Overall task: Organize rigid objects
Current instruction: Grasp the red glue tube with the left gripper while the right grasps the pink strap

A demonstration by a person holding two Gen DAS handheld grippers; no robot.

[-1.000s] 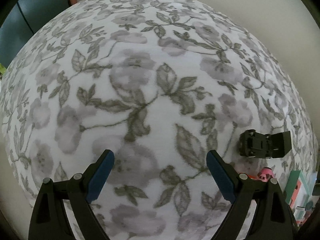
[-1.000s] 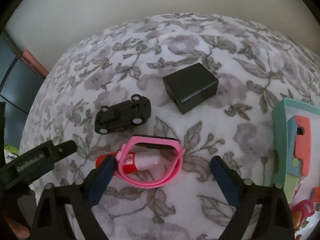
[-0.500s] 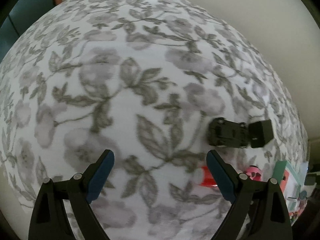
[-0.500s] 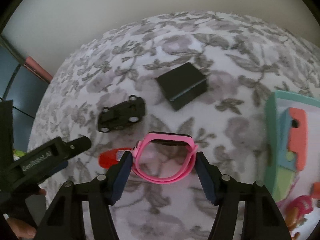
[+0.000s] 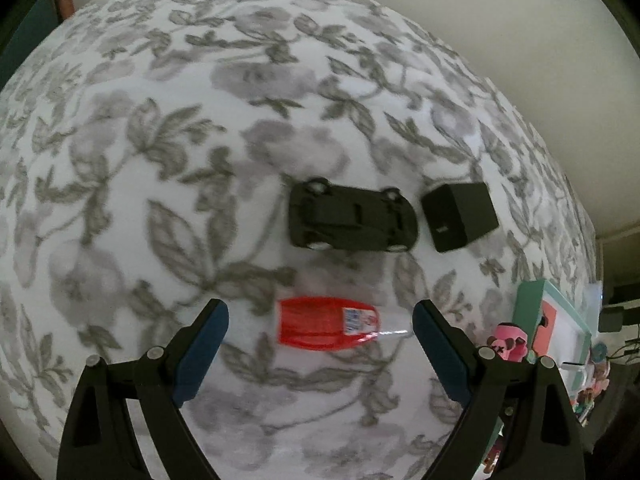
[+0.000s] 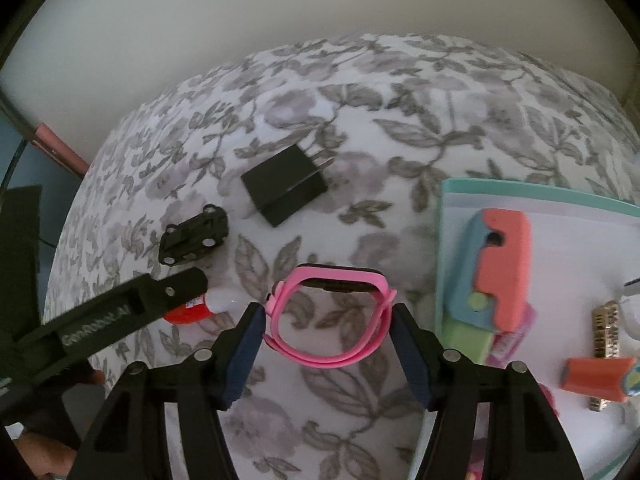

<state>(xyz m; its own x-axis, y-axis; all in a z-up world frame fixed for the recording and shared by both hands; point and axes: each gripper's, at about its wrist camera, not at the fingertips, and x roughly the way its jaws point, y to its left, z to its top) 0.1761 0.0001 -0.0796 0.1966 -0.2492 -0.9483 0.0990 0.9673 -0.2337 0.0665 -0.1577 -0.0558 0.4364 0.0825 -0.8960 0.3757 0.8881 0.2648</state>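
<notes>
Right wrist view: the right gripper (image 6: 327, 320) clasps a pink smartwatch (image 6: 331, 316) by its looped strap, one blue-padded finger on each side of the band, the dark watch face turned away toward the far side. The watch hangs between the finger tips above a floral tablecloth (image 6: 400, 128), with no visible contact with the cloth. Just to the right lies a mint-green tray (image 6: 448, 200) holding a coral and teal block toy (image 6: 502, 264), an orange piece (image 6: 596, 376) and other small items too blurred to name. Beyond the watch, a black toy car (image 6: 194, 236) lies upside down, wheels up, and a black plug adapter (image 6: 286, 186) sits farther back with its prongs pointing right. The left gripper (image 6: 120, 316) reaches in from the left edge of this view, its tip over a red-capped glue bottle (image 6: 200, 306).

Left wrist view: the left gripper (image 5: 320, 320) is spread wide, fingers apart and holding nothing, with the glue bottle (image 5: 328, 322) lying on its side on the cloth between the two finger tips, red cap to the left, touching neither pad. The toy car (image 5: 352, 220) and the adapter (image 5: 460, 216) rest side by side just beyond it, close but apart. The tray (image 5: 528, 304) shows at the right edge.
</notes>
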